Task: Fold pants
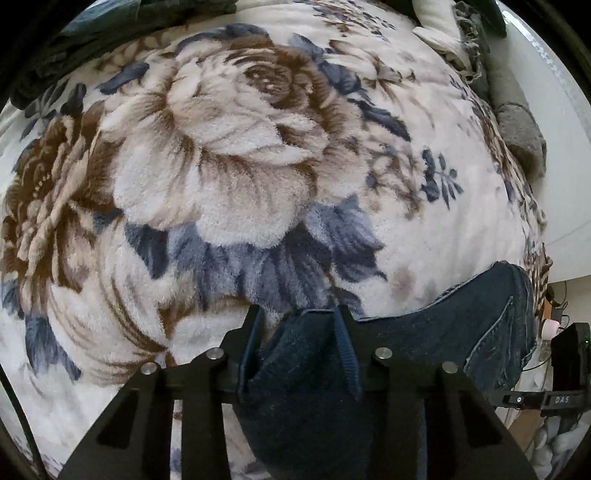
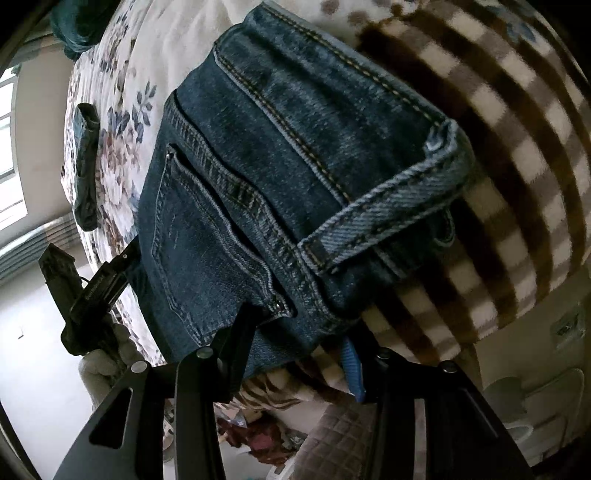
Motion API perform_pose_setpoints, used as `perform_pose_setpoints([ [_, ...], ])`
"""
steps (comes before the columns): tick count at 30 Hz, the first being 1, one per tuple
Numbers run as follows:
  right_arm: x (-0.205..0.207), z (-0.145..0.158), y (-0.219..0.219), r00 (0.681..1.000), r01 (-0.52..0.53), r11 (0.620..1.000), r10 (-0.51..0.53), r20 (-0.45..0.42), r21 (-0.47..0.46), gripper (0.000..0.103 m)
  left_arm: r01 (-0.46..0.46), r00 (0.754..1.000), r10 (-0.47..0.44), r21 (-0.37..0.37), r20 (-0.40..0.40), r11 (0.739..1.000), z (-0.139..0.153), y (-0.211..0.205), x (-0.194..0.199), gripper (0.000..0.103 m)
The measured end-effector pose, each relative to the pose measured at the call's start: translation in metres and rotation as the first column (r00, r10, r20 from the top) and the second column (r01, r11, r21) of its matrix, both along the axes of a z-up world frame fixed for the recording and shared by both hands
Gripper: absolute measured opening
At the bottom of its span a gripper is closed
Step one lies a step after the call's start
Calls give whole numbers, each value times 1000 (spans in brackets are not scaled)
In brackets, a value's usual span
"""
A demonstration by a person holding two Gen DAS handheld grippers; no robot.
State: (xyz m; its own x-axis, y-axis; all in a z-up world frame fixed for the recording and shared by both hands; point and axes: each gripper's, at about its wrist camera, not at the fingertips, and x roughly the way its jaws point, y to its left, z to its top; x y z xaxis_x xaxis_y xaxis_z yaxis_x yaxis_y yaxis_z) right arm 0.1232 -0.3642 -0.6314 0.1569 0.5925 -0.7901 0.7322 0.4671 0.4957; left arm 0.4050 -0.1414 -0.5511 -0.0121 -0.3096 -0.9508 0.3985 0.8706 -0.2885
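Dark blue jeans [image 2: 258,155] lie folded on a floral plush blanket [image 1: 229,155], back pocket and a rolled cuff facing up. In the left wrist view a thick bunch of the jeans [image 1: 295,376] fills the gap of my left gripper [image 1: 298,314], whose pads press on it. My right gripper [image 2: 303,325] is closed on the jeans' near edge by the pocket corner. Each gripper shows at the side of the other's view: the right gripper [image 1: 569,354] and the left gripper [image 2: 92,288], held by a white-gloved hand [image 2: 103,365].
The blanket's brown-and-white checked border [image 2: 498,147] runs beside the jeans at the bed edge. A dark green cloth [image 2: 85,166] lies on the blanket. A grey item [image 1: 521,136] and a cream cloth [image 1: 443,33] lie at the far right. Clutter covers the floor [image 2: 258,435] below.
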Motion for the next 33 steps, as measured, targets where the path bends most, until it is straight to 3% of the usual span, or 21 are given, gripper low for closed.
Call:
perform_pose_setpoints([
  [6,1,1,1,1000,-3,1000,3,8,-11,45,4,1000,-4,7,8,1000,-2,2,4,36],
  [14,-4,11,4,999,14,993,-11,30,-119,31,14,1000,-14,22,-3,1000,-10,9,3,36],
  [17,1,7,2,1000,10,994,-8,22,-107,32,-20,1000,20,20,-23,1000,-12,13,7,39],
  [20,-1,9,-6,999,25,999,-23,47,-42,44,-106,994,105,-25,-42,994,3,27,6,44],
  [22,-11,14,-14,995,63,998,-62,75,-4,69,-184,982,180,-83,-56,979,14,44,-1,47],
  [23,-16,16,-18,994,77,997,-76,83,-12,71,-248,968,242,-130,-61,960,23,59,-7,52],
  [25,-25,15,-24,989,104,995,-103,102,-4,72,-319,948,311,-197,-70,927,31,77,-19,90],
  [26,-28,12,-25,986,119,993,-121,112,17,72,-370,929,358,-218,-94,903,31,89,-28,97],
  [28,-31,-1,-23,977,156,984,-166,136,84,72,-418,908,389,-259,-158,871,21,101,-42,99],
  [31,-28,-22,-15,957,211,966,-235,173,148,86,-464,877,399,-255,-268,848,-6,104,-62,99],
  [33,-29,-31,-13,932,265,948,-299,206,176,89,-486,858,398,-264,-325,833,-19,101,-75,99],
])
